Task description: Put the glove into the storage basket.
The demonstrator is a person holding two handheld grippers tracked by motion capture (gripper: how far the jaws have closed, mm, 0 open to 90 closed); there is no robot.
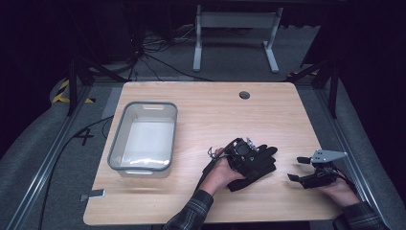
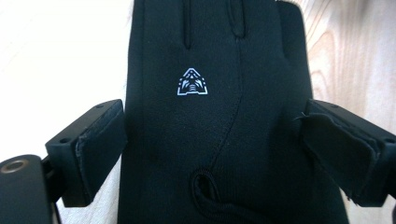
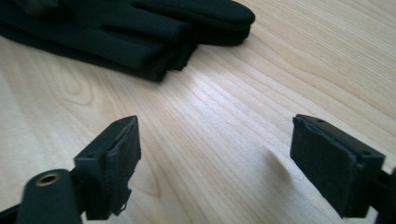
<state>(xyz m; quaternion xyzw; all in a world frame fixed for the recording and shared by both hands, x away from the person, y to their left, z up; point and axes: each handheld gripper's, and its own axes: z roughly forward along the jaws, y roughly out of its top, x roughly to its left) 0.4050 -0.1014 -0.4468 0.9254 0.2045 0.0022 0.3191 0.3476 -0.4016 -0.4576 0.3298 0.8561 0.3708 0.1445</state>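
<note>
Black gloves (image 1: 256, 165) stacked on the table (image 1: 201, 105), right of the grey bin (image 1: 143, 136). Left gripper (image 2: 212, 149) released, jaws straddling the gloves without pressing. Right gripper (image 3: 215, 163) released, empty, right of the gloves.

Room inventory, my station. Tabletop (image 1: 201, 110): light wood w/ rounded corners, grommet hole (image 1: 244, 95) nr far edge. Floor (image 1: 230, 62): grey carpet, dim. Far side: white desk frame (image 1: 234, 36), 2 legs w/ feet. Black cables (image 1: 148, 52) loose on floor, far left. Yellow/black hazard tape (image 1: 61, 91) at left. Metal rails (image 1: 43, 163) along both sides. Surroundings dark; light falls mainly on my tabletop.
</note>
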